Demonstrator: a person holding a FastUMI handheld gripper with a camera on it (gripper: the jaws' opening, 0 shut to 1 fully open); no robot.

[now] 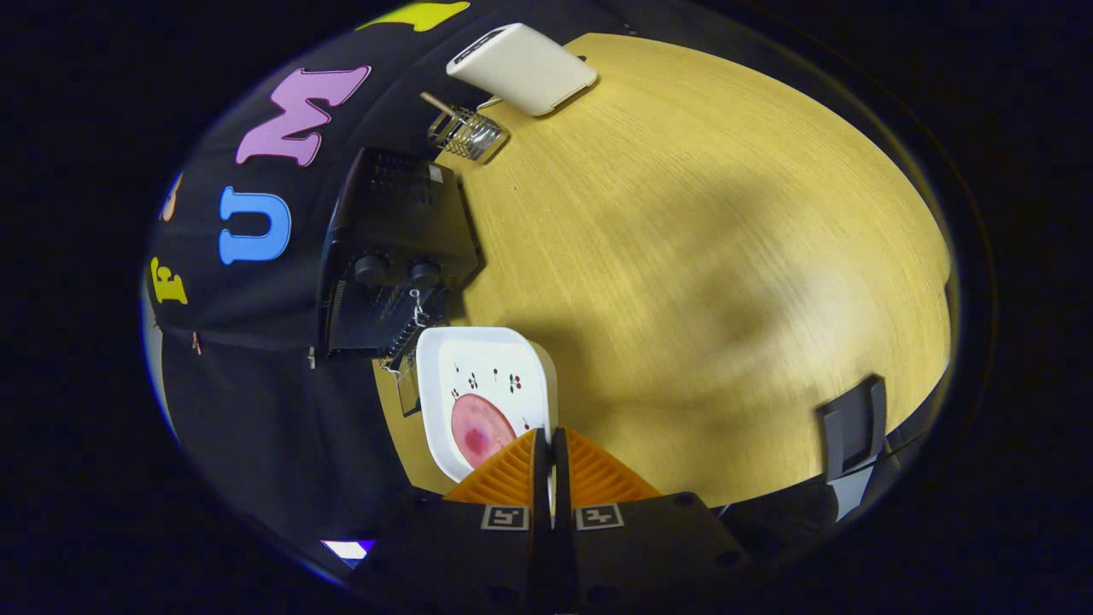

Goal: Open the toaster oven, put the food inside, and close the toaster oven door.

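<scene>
plate (491, 376): white (small cherry sprigs) | food (480, 430): pink | toaster oven (394, 248): black | table (683, 239): pale woodgrain

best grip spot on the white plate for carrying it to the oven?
The near rim edge, which the fingers already pinch from the side facing away from the toaster oven. The white plate is flat with a thin raised lip, and the pink food sits just inside it, so hold the rim only.

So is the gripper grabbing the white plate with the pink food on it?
Touching. In the gripper view, the gripper has its fingers closed on the rim of the white plate, which carries the pink food.
</scene>
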